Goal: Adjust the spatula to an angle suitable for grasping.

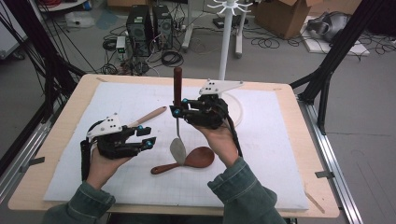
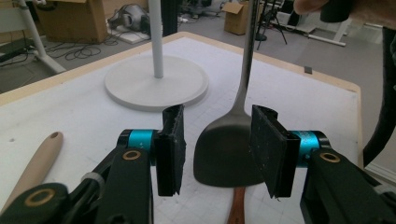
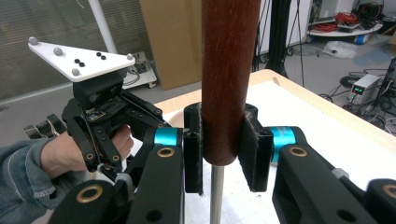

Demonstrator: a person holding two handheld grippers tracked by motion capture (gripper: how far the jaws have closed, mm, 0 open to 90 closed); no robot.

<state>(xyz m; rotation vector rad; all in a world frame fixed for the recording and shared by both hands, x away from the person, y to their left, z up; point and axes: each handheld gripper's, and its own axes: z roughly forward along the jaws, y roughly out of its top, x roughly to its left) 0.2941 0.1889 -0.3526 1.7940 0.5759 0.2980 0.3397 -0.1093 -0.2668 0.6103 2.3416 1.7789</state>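
Observation:
A metal spatula (image 1: 178, 148) with a dark red-brown wooden handle (image 1: 178, 86) hangs upright over the white mat, blade down. My right gripper (image 1: 176, 110) is shut on the handle's lower end (image 3: 224, 93). In the left gripper view the spatula's blade (image 2: 224, 154) shows just beyond the open jaws, apart from the pads (image 2: 172, 149). My left gripper (image 1: 147, 136) stands open to the left of the blade with nothing in it. A dark wooden spoon (image 1: 189, 160) lies on the mat under the blade.
A light wooden utensil handle (image 1: 152, 114) lies on the mat behind my left gripper. A white stand with a round base (image 2: 156, 84) and a pole (image 1: 226, 42) rises at the back of the mat. Cables, boxes and computer towers lie on the floor beyond the table.

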